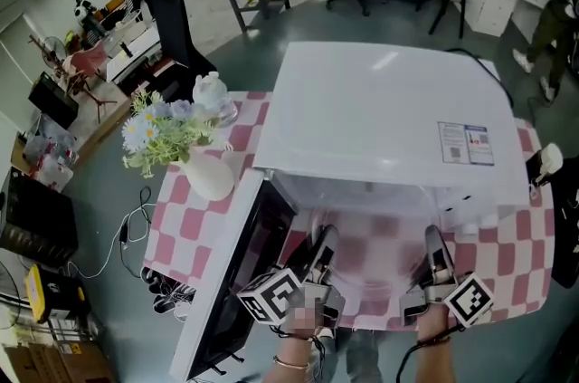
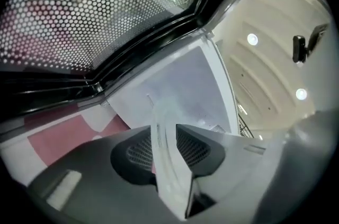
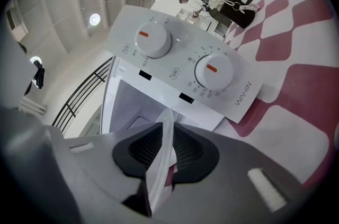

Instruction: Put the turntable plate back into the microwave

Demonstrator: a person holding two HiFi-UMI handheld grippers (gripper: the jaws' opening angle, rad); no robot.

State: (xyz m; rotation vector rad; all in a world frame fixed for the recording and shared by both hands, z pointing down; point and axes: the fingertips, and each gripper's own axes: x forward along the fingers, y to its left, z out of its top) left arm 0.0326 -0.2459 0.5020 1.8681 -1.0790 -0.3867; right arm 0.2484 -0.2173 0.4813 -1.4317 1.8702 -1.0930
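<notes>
Pinching the turntable plate [image 1: 375,271] between my left claw [image 1: 322,247] and right claw [image 1: 433,247] at the microwave [image 1: 389,110] mouth, above the desk's [image 1: 190,223] near edge; any slackening could tip it onto the sill and crack it.

The left gripper [image 1: 323,244] and right gripper [image 1: 435,247] are grey, each with a black-and-white marker cube [image 1: 271,295]. A thin bracelet [image 1: 294,363] rings the left wrist.

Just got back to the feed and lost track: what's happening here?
A person holds the glass plate with two grippers at the mouth of the open microwave. The right gripper clamps its right rim; the left gripper has the left rim between its jaws, apparently gripped too. The door stands open at left. The plate doesn't look set down yet.
</notes>
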